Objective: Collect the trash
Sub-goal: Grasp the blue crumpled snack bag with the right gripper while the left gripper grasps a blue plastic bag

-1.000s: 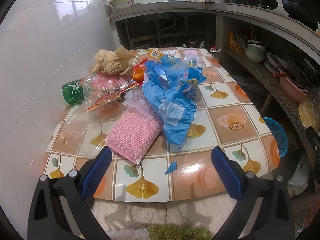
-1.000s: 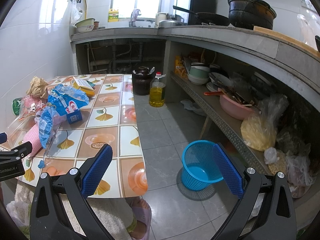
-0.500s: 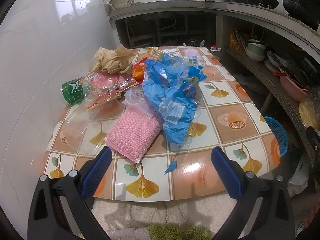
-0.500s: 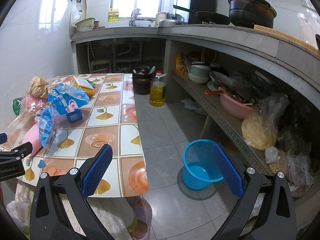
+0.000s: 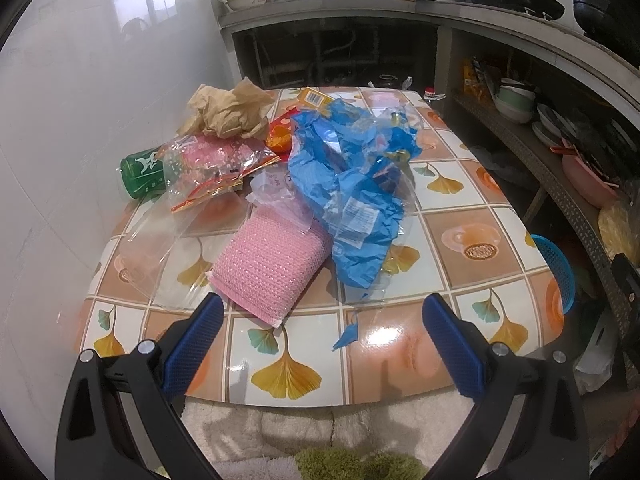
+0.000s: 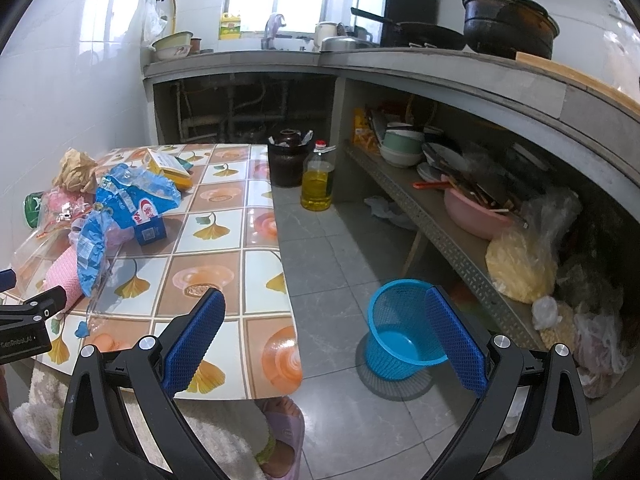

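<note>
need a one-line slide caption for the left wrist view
Open left gripper faces a tiled table piled with trash: blue plastic wrapper, pink knitted cloth, crumpled brown paper, green can.

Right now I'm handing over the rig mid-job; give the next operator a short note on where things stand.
Left gripper: open, empty, at the table's near edge.
Right gripper: open, empty, facing the floor and blue basket.
Trash all on the table: blue wrapper, pink sponge, clear bags, brown paper, green can.
Done: nothing; the basket looks empty.
Left: everything.
</note>
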The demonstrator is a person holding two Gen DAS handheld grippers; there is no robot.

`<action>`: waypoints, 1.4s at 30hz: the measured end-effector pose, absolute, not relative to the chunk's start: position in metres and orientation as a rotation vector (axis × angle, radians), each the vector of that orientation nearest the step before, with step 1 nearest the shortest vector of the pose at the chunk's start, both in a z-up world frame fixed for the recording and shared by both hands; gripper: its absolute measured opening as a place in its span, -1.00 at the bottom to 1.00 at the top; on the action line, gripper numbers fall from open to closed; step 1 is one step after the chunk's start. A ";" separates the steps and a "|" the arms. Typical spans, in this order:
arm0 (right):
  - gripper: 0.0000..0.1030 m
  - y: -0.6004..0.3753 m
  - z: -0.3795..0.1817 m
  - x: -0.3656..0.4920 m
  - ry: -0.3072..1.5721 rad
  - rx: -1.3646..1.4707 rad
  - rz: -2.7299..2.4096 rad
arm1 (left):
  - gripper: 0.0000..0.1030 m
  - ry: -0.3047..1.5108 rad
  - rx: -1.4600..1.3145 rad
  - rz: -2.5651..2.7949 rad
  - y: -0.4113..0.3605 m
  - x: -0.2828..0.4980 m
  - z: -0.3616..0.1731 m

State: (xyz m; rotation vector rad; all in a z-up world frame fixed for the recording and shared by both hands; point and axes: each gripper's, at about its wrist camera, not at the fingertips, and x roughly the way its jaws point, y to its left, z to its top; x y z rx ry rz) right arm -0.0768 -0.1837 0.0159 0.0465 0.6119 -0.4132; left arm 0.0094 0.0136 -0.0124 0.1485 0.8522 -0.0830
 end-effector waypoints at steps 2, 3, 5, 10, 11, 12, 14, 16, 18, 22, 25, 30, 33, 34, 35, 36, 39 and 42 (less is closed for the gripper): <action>0.85 -0.183 0.017 -0.072 0.613 0.043 -0.405 | 0.89 0.848 0.133 -0.081 0.017 0.012 -0.011; 0.85 -0.184 0.018 -0.071 0.612 0.043 -0.401 | 0.89 0.844 0.124 -0.079 0.020 0.014 -0.010; 0.85 -0.183 0.021 -0.066 0.614 0.043 -0.385 | 0.89 0.837 0.106 -0.085 0.026 0.019 -0.007; 0.85 -0.171 0.037 -0.050 0.554 0.046 -0.289 | 0.89 0.779 0.082 -0.071 0.050 0.034 0.005; 0.85 -0.167 0.041 -0.046 0.544 0.041 -0.266 | 0.89 0.765 0.061 -0.066 0.059 0.038 0.008; 0.85 -0.162 0.044 -0.041 0.533 0.036 -0.234 | 0.89 0.759 0.043 -0.066 0.067 0.042 0.010; 0.85 -0.150 0.050 -0.027 0.520 0.014 -0.153 | 0.89 0.757 0.006 -0.067 0.082 0.050 0.011; 0.85 -0.136 0.053 -0.012 0.521 -0.020 -0.055 | 0.89 0.759 -0.024 -0.076 0.096 0.057 0.011; 0.85 -0.121 0.053 0.002 0.524 -0.068 0.037 | 0.89 0.769 -0.043 -0.078 0.110 0.065 0.008; 0.85 -0.093 0.050 0.031 0.534 -0.222 0.182 | 0.89 0.782 -0.065 -0.057 0.132 0.077 0.001; 0.85 -0.072 0.046 0.052 0.545 -0.345 0.321 | 0.89 0.786 -0.091 -0.048 0.145 0.082 -0.004; 0.85 -0.046 0.020 0.093 0.626 -0.553 0.429 | 0.89 0.790 -0.123 -0.039 0.159 0.090 -0.011; 0.85 -0.042 0.006 0.115 0.685 -0.567 0.466 | 0.89 0.796 -0.131 -0.037 0.164 0.094 -0.015; 0.85 -0.043 0.001 0.122 0.713 -0.560 0.476 | 0.89 0.800 -0.133 -0.036 0.164 0.094 -0.017; 0.85 -0.043 -0.003 0.127 0.733 -0.551 0.480 | 0.89 0.803 -0.136 -0.036 0.166 0.094 -0.018; 0.85 -0.043 -0.007 0.133 0.761 -0.530 0.487 | 0.89 0.806 -0.138 -0.036 0.167 0.095 -0.020; 0.85 -0.043 -0.017 0.143 0.826 -0.466 0.477 | 0.89 0.814 -0.147 -0.035 0.170 0.097 -0.023; 0.85 -0.047 -0.026 0.145 0.874 -0.418 0.426 | 0.89 0.816 -0.156 -0.037 0.172 0.099 -0.026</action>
